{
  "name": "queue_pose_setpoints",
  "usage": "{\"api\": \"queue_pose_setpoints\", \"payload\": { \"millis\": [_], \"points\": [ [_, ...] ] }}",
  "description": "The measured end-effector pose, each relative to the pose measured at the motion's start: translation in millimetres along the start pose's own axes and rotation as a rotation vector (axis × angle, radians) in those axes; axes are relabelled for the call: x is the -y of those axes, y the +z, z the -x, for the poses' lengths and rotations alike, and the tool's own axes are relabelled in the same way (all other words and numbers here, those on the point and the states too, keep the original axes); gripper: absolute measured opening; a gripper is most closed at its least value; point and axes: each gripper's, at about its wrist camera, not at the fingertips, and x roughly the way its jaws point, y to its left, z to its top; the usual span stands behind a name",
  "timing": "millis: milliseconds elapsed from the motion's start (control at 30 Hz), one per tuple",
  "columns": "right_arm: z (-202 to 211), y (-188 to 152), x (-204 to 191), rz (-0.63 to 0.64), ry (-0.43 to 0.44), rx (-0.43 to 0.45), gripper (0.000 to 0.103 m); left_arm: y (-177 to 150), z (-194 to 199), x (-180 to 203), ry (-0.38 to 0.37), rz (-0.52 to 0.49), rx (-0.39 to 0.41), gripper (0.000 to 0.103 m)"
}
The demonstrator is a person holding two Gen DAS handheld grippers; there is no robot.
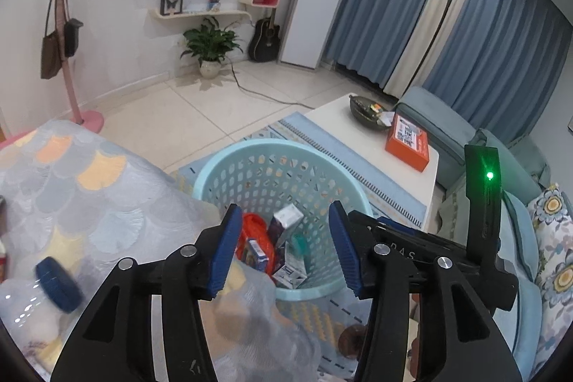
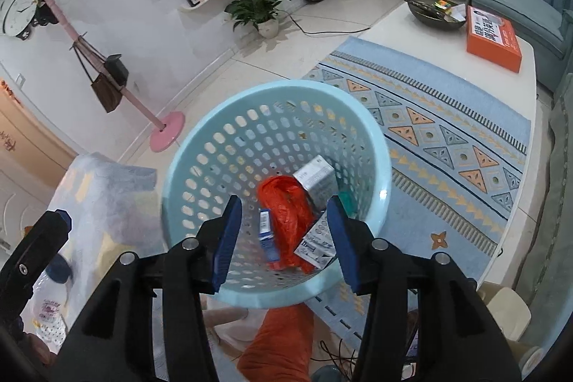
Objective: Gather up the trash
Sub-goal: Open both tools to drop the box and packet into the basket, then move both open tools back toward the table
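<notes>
A light blue perforated basket stands on the rug and holds an orange plastic bag, a grey carton, a small blue box and printed packets. My left gripper is open and empty above the basket's near rim. My right gripper is open and empty over the basket; its body shows at the right of the left wrist view. A clear plastic bottle with a blue cap lies on the patterned cloth at the lower left.
A cloth-covered surface lies left of the basket. A white coffee table bears an orange box and a dark bowl. A blue sofa stands at the right, a pink coat stand at the left.
</notes>
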Motion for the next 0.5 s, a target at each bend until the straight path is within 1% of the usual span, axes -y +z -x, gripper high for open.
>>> {"api": "queue_pose_setpoints", "payload": {
  "millis": [167,300,333,367,433,500],
  "points": [
    [25.7,-4.6,-30.1,0.058,0.047,0.027,0.046,-5.6,40.6,-5.1,-0.002,0.006,0.064,0.049],
    [53.9,-11.7,-70.9,0.134,0.096,0.067,0.046,-10.7,84.6,-17.5,0.012,0.039,0.136,0.049],
    [59.6,-14.0,-80.7,0.152,0.109,0.073,0.046,-11.7,92.7,-19.6,0.013,0.049,0.149,0.050],
    [64.5,-17.0,-90.7,0.170,0.120,0.078,0.047,-14.8,109.1,-27.1,0.019,0.065,0.175,0.052],
    [76.7,-24.8,-116.2,0.220,0.155,0.088,0.052,-19.5,128.0,-35.5,0.039,0.079,0.205,0.059],
    [86.2,-33.2,-137.9,0.267,0.186,0.095,0.053,-27.0,153.3,-51.3,0.075,0.093,0.234,0.060]
  ]
}}
